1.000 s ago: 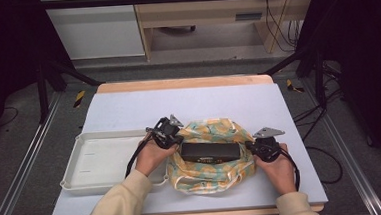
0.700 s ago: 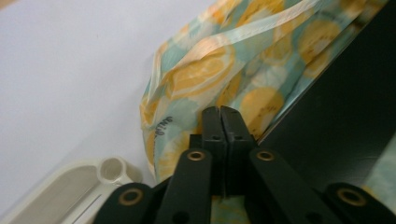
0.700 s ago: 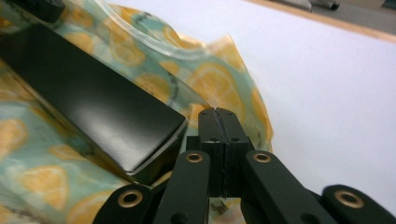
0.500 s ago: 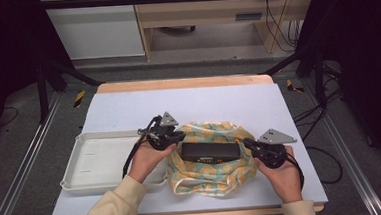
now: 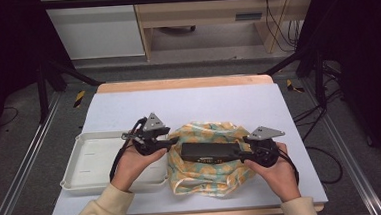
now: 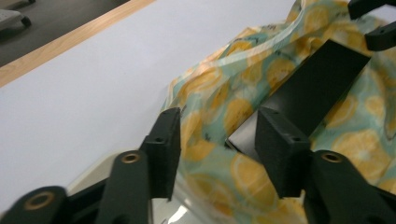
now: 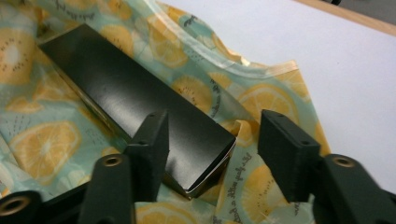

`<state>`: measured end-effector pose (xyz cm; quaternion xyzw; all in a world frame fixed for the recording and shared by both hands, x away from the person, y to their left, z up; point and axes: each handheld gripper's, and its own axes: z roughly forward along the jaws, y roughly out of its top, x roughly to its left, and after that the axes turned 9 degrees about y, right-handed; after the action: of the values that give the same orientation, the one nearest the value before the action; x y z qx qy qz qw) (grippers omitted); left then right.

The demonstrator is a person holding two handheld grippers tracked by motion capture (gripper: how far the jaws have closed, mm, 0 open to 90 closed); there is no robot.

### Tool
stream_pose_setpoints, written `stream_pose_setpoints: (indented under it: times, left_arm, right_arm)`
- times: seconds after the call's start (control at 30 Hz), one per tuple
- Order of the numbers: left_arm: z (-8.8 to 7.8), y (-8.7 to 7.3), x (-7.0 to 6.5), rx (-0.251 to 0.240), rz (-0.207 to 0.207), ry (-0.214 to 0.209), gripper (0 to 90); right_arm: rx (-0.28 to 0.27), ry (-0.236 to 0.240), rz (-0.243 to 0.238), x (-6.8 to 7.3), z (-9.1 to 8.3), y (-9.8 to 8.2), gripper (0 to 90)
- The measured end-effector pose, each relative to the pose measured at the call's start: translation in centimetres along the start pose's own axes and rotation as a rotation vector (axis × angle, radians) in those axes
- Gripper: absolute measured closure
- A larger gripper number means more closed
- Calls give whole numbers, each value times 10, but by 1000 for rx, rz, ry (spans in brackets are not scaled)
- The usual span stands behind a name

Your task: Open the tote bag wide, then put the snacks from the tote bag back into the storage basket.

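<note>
A long black box (image 5: 208,150) lies on a teal cloth printed with yellow citrus slices (image 5: 208,179) at the middle of the table. My left gripper (image 5: 173,142) hovers at the box's left end, and its jaws have just been opening. In the left gripper view the gripper (image 6: 217,140) stands open above the cloth (image 6: 219,102) and a corner of the box (image 6: 317,88), pressing on neither. My right gripper (image 5: 241,154) is at the box's right end, its jaws also just opened. In the right gripper view it (image 7: 212,135) frames the box end (image 7: 130,93) without touching it.
A shallow white tray (image 5: 89,164) lies at the left, touching the cloth's edge. Bare white table surface (image 5: 203,106) stretches beyond the cloth to the wooden far edge (image 5: 182,83). Black frame posts stand at both far corners.
Both grippers have gone from shut at the cloth's edges to open and have lifted. The left one has drifted a little leftward. The box has stayed in place.
</note>
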<state>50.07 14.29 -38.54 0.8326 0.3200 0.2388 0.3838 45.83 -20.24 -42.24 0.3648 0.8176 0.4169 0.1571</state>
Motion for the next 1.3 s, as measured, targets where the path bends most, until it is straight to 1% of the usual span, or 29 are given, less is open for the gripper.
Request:
stream_pose_setpoints:
  times: [0.03, 0.07, 0.1, 0.13, 0.17, 0.2, 0.23, 0.27, 0.37, 0.4, 0.43, 0.47, 0.5, 0.53, 0.63, 0.67, 0.73, 0.8, 0.83, 0.87, 0.9, 0.93, 0.97, 1.03, 1.07, 1.1, 1.17, 1.23, 1.3]
  left_arm:
    - [-3, -2, 1, -8, -4, 2, 448]
    - [-4, -3, 1, -4, -4, 2, 428]
    - [-4, -3, 1, -4, -4, 2, 402]
    - [-6, -4, 3, 2, 7, 12, 375]
    - [-6, -5, 3, 5, 6, 12, 352]
    - [-6, -5, 3, 5, 6, 12, 327]
    - [-7, -7, 5, 18, 5, -2, 313]
    - [-8, -8, 7, 18, 5, 3, 304]
    - [-11, -13, 11, 26, -23, 7, 262]
    - [-11, -13, 11, 26, -23, 7, 247]
    - [-12, -19, 15, 35, -41, 7, 231]
    - [-12, -19, 15, 35, -41, 7, 221]
    - [-14, -25, 17, 47, -45, 10, 216]
    - [-15, -29, 18, 55, -45, 18, 207]
    - [-18, -37, 24, 57, -63, 25, 189]
    - [-18, -37, 24, 57, -63, 25, 180]
    - [-21, -41, 27, 62, -60, 28, 162]
    - [-25, -46, 31, 60, -54, 34, 160]
    - [-27, -48, 33, 59, -55, 34, 150]
    - [-29, -50, 35, 60, -54, 30, 146]
    - [-33, -54, 39, 58, -42, 13, 143]
    - [-33, -54, 39, 58, -42, 13, 140]
    - [-38, -56, 43, 55, -13, -24, 138]
    - [-43, -57, 48, 46, 3, -41, 121]
    - [-43, -57, 48, 46, 3, -41, 120]
    - [-46, -59, 53, 47, -9, -36, 120]
    - [-47, -60, 56, 50, -18, -27, 120]
    - [-49, -65, 62, 58, -35, -12, 121]
    - [-50, -66, 64, 56, -41, -12, 121]
  right_arm:
    - [18, 1, -16, 2, 1, 3, 377]
    - [30, 6, -26, 3, 1, 5, 358]
    - [48, 7, -26, 4, 1, 6, 334]
    - [66, 6, -38, 4, 2, 8, 324]
    - [80, 8, -44, 4, 3, 11, 319]
    - [80, 8, -44, 4, 3, 11, 319]
    - [97, 20, -63, 4, 4, 14, 286]
    - [104, 29, -65, 5, 5, 16, 281]
    - [143, 43, -101, 5, 7, 21, 244]
    - [143, 43, -101, 5, 7, 21, 244]
    - [176, 46, -136, 5, 8, 24, 234]
    - [176, 46, -136, 5, 8, 24, 234]
    - [197, 58, -159, 6, 9, 28, 232]
    - [207, 56, -172, 6, 9, 30, 231]
    - [231, 89, -200, 6, 9, 36, 220]
    - [231, 89, -200, 6, 9, 36, 220]
    - [252, 102, -214, 6, 9, 40, 220]
    - [280, 104, -233, 5, 9, 43, 241]
    - [299, 115, -247, 4, 10, 47, 247]
    - [305, 117, -248, 5, 11, 48, 256]
    - [309, 121, -253, 5, 11, 49, 265]
    - [315, 127, -255, 5, 12, 50, 271]
    - [318, 130, -255, 5, 12, 51, 284]
    - [322, 139, -267, 7, 12, 53, 299]
    - [321, 142, -274, 7, 12, 55, 313]
    - [324, 147, -281, 8, 11, 56, 323]
    - [330, 149, -281, 8, 11, 58, 331]
    - [341, 158, -307, 6, 11, 63, 358]
    - [352, 162, -311, 5, 12, 63, 370]
